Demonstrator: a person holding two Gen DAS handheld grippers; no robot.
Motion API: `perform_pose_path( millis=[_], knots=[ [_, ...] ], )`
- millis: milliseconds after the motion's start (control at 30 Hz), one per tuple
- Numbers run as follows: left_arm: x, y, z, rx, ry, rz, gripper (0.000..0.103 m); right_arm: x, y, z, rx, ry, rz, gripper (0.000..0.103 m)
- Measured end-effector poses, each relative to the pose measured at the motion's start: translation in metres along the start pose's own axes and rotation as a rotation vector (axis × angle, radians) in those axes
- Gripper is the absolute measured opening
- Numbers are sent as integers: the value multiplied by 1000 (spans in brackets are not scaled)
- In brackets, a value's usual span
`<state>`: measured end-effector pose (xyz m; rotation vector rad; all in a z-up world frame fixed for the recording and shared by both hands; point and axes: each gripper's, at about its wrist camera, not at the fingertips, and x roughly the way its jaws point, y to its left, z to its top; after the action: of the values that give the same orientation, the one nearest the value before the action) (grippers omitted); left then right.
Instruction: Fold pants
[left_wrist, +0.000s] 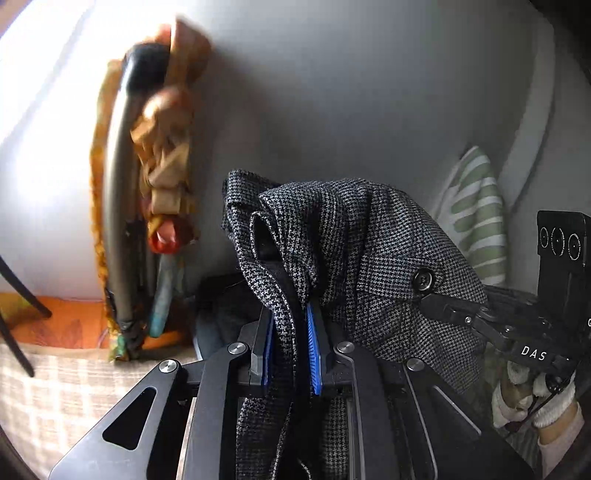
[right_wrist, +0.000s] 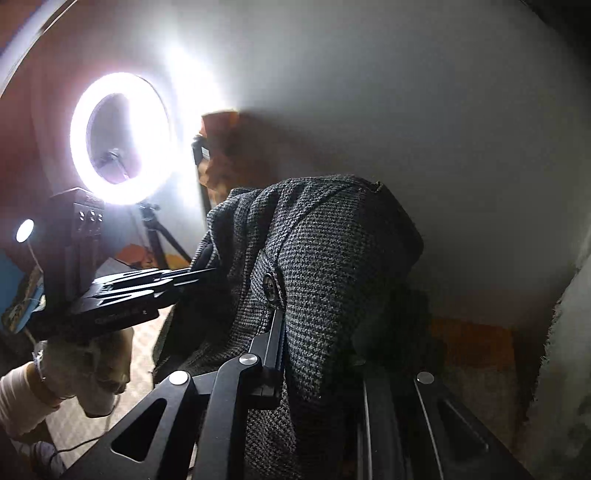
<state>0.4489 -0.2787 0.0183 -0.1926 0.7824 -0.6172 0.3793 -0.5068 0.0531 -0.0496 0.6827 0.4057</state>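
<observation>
The pants (left_wrist: 369, 251) are grey houndstooth cloth with a black button (left_wrist: 423, 278). They are held up in the air, bunched over both grippers. My left gripper (left_wrist: 291, 343) is shut on a fold of the waistband between its blue pads (left_wrist: 314, 350). In the right wrist view the pants (right_wrist: 332, 266) drape over my right gripper (right_wrist: 295, 332), which is shut on the cloth just below the button (right_wrist: 270, 286); its right finger is hidden by the fabric. The right gripper also shows in the left wrist view (left_wrist: 432, 306), and the left gripper shows in the right wrist view (right_wrist: 207, 273), both touching the pants.
A white wall fills the background. A bag with brown and orange cloth (left_wrist: 162, 155) hangs at the left. A green striped cushion (left_wrist: 476, 218) lies at the right. A checked bedcover (left_wrist: 74, 387) lies below. A bright ring light (right_wrist: 122, 138) stands on a tripod (right_wrist: 159, 236).
</observation>
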Motion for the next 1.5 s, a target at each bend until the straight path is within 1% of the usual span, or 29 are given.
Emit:
perform_pose_path(
  millis=[167,200,267,300,333,367,400,433,467,500,533,667,767,867,900,1067,1133,1267,1333,1500],
  knots=[
    [33,11,-11,-11,64,27,15,35,-23,-13,26,51,-9,15],
    [37,11,-12,-10,72,37,16,43,-27,-16,29,66,-16,17],
    [40,10,-13,-4,77,72,21,53,-33,-22,44,92,-46,28],
    [39,9,-13,-5,74,96,26,55,-37,-24,56,100,-64,37],
    [37,9,-11,-8,75,98,34,55,-40,-26,79,99,-69,41],
    [34,8,-11,-8,76,93,41,52,-44,-26,103,91,-66,41],
    [30,5,-10,-2,72,96,53,49,-46,-26,123,80,-65,43],
    [26,5,-10,9,65,100,56,44,-49,-26,147,67,-69,49],
    [20,2,-10,27,58,106,56,40,-50,-26,164,58,-75,52],
    [14,0,-11,44,54,109,56,33,-52,-28,175,46,-75,59],
    [7,-3,-11,59,53,112,56,26,-51,-30,178,35,-77,60],
    [-9,-14,-12,106,59,113,56,5,-48,-43,204,14,-78,60],
    [-23,-26,-19,158,62,122,57,-7,-40,-55,198,21,-118,60],
    [-44,-31,-29,184,66,123,57,-17,-30,-71,182,35,-143,60],
    [-48,-23,-30,182,70,126,57,-21,-26,-79,169,43,-161,60],
    [-87,-13,-42,168,90,128,59,-36,-15,-103,146,77,-214,60],
    [-104,-13,-46,157,94,132,66,-48,-10,-110,163,66,-216,60],
    [-146,-17,-60,180,96,167,68,-67,9,-115,157,43,-218,60],
    [-163,-24,-65,193,95,182,71,-81,24,-116,151,29,-218,60],
    [-213,-36,-79,226,71,214,74,-120,64,-119,138,-7,-196,62]
  ],
)
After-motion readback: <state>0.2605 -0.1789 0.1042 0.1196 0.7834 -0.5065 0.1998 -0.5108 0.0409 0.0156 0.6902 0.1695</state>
